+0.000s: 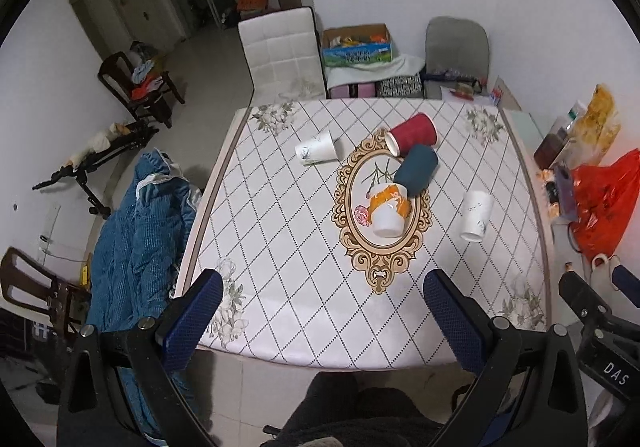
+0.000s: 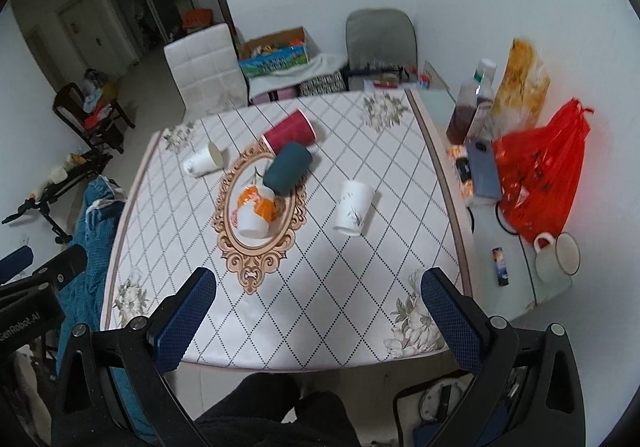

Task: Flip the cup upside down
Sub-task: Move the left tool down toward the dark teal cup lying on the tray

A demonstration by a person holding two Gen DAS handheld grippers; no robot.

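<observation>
On the table [image 1: 280,287] five cups lie on their sides. The three middle cups make a chain from 12 to 6 o'clock: the far cup [image 1: 412,133] touches the middle cup [image 1: 416,169], and the middle cup leans on the near cup [image 1: 388,213]. A lone cup [image 1: 317,148] lies apart at 10 o'clock from this chain, and another single cup [image 1: 476,215] lies apart at 3 o'clock. Behind the table, at 12 o'clock, a chair [image 1: 280,55] stands, with a cardboard box [image 1: 358,43] just to its right. A plastic bag [image 2: 540,171] sits on the side surface at 3 o'clock, and a mug [image 2: 556,255] stands before it.
</observation>
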